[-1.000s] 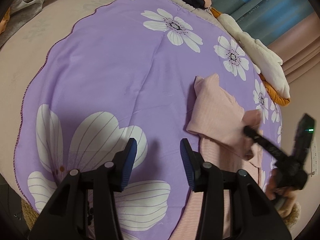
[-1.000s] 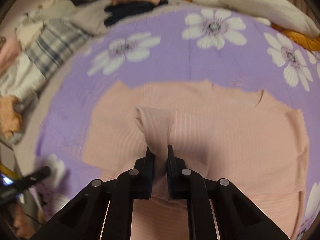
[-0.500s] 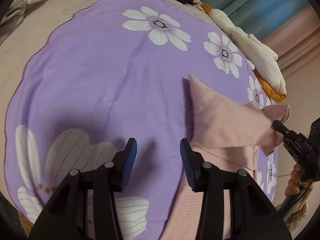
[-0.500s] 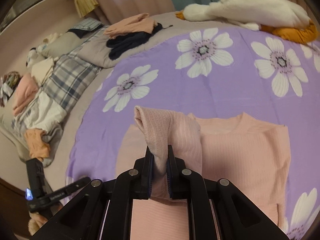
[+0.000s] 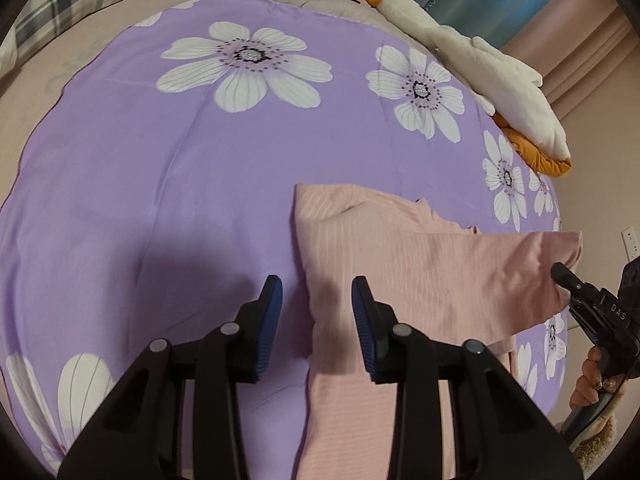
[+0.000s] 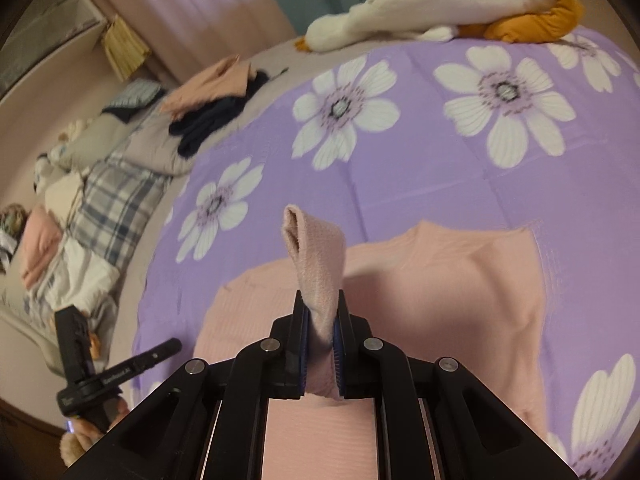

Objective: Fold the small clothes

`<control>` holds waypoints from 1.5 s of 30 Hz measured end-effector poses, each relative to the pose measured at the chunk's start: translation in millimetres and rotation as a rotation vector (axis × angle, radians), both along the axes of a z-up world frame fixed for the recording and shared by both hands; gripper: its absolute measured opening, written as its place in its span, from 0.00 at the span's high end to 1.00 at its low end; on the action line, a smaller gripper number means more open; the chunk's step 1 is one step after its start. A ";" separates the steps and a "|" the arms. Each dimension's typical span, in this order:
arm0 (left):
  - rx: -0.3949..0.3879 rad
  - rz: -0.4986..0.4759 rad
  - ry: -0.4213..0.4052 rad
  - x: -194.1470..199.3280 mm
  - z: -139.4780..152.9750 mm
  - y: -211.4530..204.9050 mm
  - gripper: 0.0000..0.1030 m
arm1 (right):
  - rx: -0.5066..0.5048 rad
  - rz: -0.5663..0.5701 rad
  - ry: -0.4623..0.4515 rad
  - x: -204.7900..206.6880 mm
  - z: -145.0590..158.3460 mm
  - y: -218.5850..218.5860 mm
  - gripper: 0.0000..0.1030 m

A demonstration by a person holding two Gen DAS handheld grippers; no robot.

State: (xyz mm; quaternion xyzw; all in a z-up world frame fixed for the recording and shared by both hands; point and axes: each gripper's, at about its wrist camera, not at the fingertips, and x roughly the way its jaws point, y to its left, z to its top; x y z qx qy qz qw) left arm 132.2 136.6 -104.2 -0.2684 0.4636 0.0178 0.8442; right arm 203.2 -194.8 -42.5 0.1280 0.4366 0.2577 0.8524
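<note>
A pink ribbed top [image 5: 400,264] lies on the purple flowered blanket [image 5: 180,168]; it also shows in the right wrist view [image 6: 448,288]. My right gripper [image 6: 320,320] is shut on the top's sleeve [image 6: 316,248] and holds it lifted, stretched sideways over the body of the top. In the left wrist view the right gripper [image 5: 560,274] shows at the far right with the sleeve end [image 5: 536,268]. My left gripper [image 5: 316,312] is open and empty, just above the top's left edge. It shows in the right wrist view [image 6: 160,350] at the lower left.
A white and orange plush duck [image 6: 440,4] lies at the blanket's far edge. Folded pink and dark clothes [image 6: 212,92] lie at the back. A plaid pillow [image 6: 116,204] and more clothes [image 6: 52,264] lie on the left. Curtains [image 5: 520,4] hang behind.
My right gripper has lifted the sleeve and pulled it to the right across the top. My left gripper has moved towards the top's left edge, still open.
</note>
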 end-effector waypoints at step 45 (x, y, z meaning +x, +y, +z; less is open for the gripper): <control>0.094 -0.060 0.137 36.2 -50.7 -40.4 0.76 | -0.089 -0.254 0.192 18.5 -83.2 -96.6 0.72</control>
